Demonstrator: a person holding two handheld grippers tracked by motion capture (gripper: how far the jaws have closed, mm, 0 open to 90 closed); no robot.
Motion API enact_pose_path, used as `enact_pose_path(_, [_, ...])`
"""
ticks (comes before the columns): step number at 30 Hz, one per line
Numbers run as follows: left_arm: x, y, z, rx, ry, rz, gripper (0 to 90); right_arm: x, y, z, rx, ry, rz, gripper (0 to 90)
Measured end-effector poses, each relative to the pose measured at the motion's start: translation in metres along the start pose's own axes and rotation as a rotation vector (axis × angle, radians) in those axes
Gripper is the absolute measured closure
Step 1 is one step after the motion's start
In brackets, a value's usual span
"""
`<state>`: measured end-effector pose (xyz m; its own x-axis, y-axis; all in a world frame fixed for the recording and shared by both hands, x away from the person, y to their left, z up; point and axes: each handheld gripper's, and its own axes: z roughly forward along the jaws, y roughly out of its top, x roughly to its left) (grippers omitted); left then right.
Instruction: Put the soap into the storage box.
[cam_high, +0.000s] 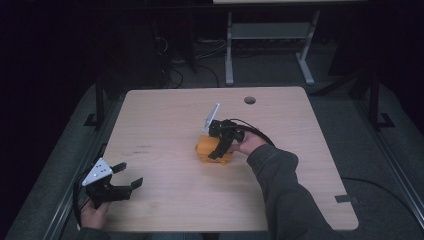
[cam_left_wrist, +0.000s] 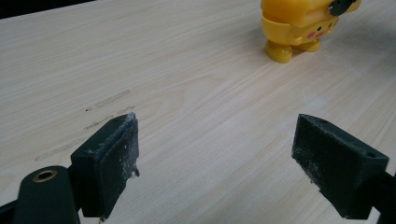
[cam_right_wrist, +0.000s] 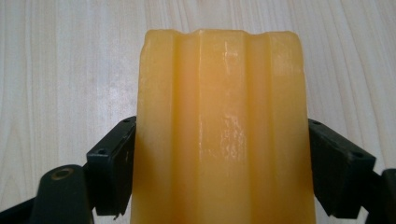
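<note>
A yellow toy figure (cam_high: 204, 148) stands near the middle of the light wooden table (cam_high: 160, 115). My right gripper (cam_high: 216, 150) comes at it from the right, its jaws pressed against both of the toy's sides. Close up, the toy's ribbed yellow body (cam_right_wrist: 224, 130) sits between the right gripper (cam_right_wrist: 219, 168) pads. My left gripper (cam_high: 129, 175) rests near the table's front left corner, open and holding nothing. In the left gripper view the toy (cam_left_wrist: 292, 25) stands far ahead at the upper right, with short feet and a red cheek spot, well beyond the open left gripper (cam_left_wrist: 217, 151).
A round cable hole (cam_high: 250, 100) sits near the table's far edge. Behind the table stands a white desk frame (cam_high: 230, 50) with cables on the dark floor. Faint scuff marks (cam_left_wrist: 109, 99) line the wood ahead of my left gripper.
</note>
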<state>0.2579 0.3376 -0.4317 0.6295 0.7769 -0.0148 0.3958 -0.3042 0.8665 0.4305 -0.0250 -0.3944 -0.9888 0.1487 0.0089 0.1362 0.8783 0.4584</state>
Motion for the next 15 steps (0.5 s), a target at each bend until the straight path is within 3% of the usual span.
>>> enact_pose_path(15, [-0.0001, 0.0002, 0.0001, 0.0, 0.0, -0.002, 14.3, 0.0006, 0.0005, -0.0015, -0.001, 0.005, 0.025, 18.3])
